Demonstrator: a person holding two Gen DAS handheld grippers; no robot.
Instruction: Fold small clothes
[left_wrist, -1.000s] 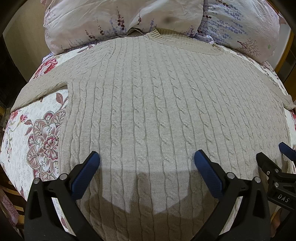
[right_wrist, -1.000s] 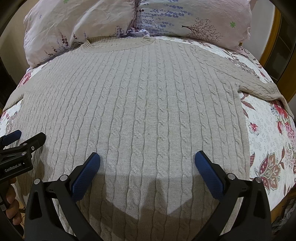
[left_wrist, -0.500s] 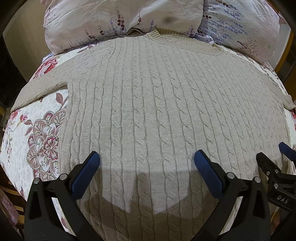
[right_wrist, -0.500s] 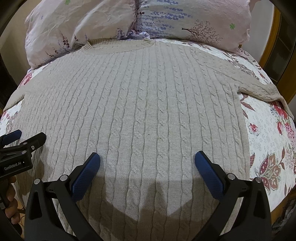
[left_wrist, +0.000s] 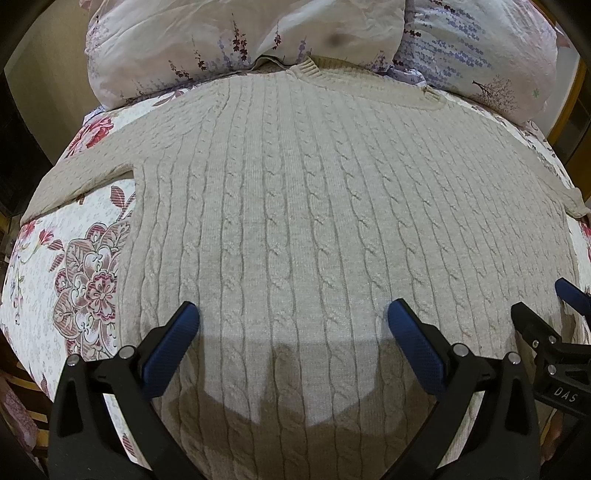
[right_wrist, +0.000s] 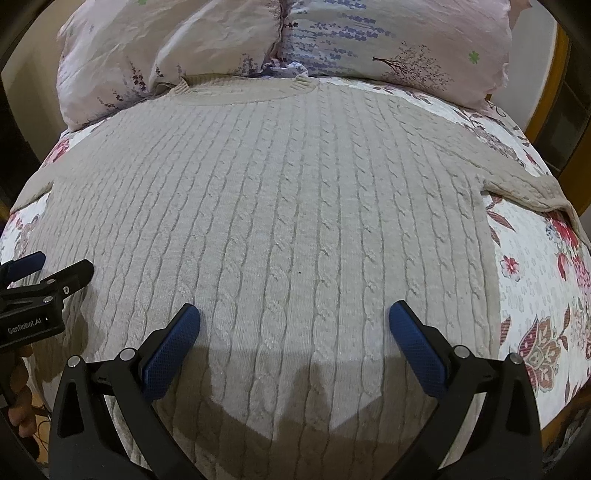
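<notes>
A beige cable-knit sweater (left_wrist: 295, 206) lies flat on the floral bedspread, collar toward the pillows, sleeves spread to both sides. It also shows in the right wrist view (right_wrist: 295, 206). My left gripper (left_wrist: 291, 317) is open and empty, hovering over the sweater's lower left part. My right gripper (right_wrist: 293, 317) is open and empty over the lower right part. Each gripper shows at the edge of the other's view: the right one (left_wrist: 546, 314), the left one (right_wrist: 48, 269). The hem is hidden below the fingers.
Two floral pillows (left_wrist: 240, 40) (right_wrist: 399, 40) lie at the head of the bed behind the collar. The white floral bedspread (left_wrist: 70, 251) (right_wrist: 535, 266) shows on both sides of the sweater. A wooden bed frame (right_wrist: 546, 96) stands at the far right.
The right gripper has moved back and up slightly, so the sweater sits a little lower in its view. The left gripper has not visibly moved.
</notes>
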